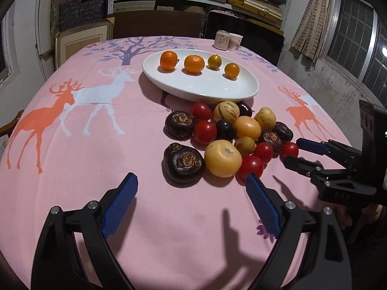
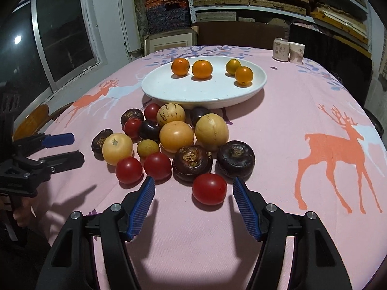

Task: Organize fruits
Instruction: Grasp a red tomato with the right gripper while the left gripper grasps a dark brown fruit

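A white oval plate (image 1: 169,82) (image 2: 169,91) holds several orange citrus fruits (image 1: 194,64) (image 2: 202,69). In front of it lies a pile of red tomatoes, yellow fruits and dark round fruits (image 1: 225,133) (image 2: 176,136) on the pink cloth. My left gripper (image 1: 191,181) is open and empty, just short of a dark fruit (image 1: 183,163) and a yellow fruit (image 1: 222,158). My right gripper (image 2: 193,186) is open, its fingers on either side of a red tomato (image 2: 209,189). It also shows in the left wrist view (image 1: 293,152), at the pile's right edge.
A can (image 1: 221,39) (image 2: 280,49) and a paper cup (image 1: 235,41) (image 2: 296,52) stand at the table's far edge. The pink deer-print tablecloth (image 1: 96,169) covers the table. Shelves with boxes stand behind. A chair (image 2: 33,120) is at the left.
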`<state>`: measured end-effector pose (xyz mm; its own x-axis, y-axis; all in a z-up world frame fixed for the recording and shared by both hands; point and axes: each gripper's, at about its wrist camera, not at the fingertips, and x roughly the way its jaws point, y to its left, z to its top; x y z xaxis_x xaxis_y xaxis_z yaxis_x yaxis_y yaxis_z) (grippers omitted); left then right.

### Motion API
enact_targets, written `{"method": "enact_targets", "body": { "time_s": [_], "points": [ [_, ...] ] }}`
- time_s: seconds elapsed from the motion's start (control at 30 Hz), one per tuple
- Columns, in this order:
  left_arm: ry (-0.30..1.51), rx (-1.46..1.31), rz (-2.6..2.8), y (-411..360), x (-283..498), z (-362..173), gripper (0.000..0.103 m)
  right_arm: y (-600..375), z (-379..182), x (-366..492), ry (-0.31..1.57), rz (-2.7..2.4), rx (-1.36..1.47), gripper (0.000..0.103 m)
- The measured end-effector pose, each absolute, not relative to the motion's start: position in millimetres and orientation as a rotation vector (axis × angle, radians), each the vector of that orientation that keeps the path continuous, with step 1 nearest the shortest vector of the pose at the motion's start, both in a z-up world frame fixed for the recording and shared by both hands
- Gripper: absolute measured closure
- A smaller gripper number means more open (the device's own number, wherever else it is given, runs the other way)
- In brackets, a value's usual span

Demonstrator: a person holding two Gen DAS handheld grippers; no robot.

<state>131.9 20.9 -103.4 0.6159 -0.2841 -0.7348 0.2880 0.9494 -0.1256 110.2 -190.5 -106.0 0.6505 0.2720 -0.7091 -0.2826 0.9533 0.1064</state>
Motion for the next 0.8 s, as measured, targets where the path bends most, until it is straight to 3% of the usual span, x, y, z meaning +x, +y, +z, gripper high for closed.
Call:
{"method": "enact_targets", "body": {
  "time_s": [0.27, 0.7, 0.77, 0.8],
  "points": [
    [0.866, 0.018, -0.304, 17.5, 136.7, -105.2, 0.015, -192.3, -111.8, 114.0, 0.820, 0.311, -0.003, 0.048],
    [0.886, 0.069, -0.234, 17.9, 144.9, -113.4, 0.015, -194.1, -112.4, 116.3, 0.823, 0.316, 0.017, 0.053],
    [0.895, 0.079, -0.217, 18.4, 148.3, -116.5, 0.015, -191.9, -111.8, 113.9, 0.810, 0.313, -0.001, 0.068],
    [0.902, 0.087, -0.210, 18.4, 150.7, -118.9, 0.015, -191.9, -111.8, 113.6, 0.808, 0.312, -0.005, 0.071]
  ]
}}
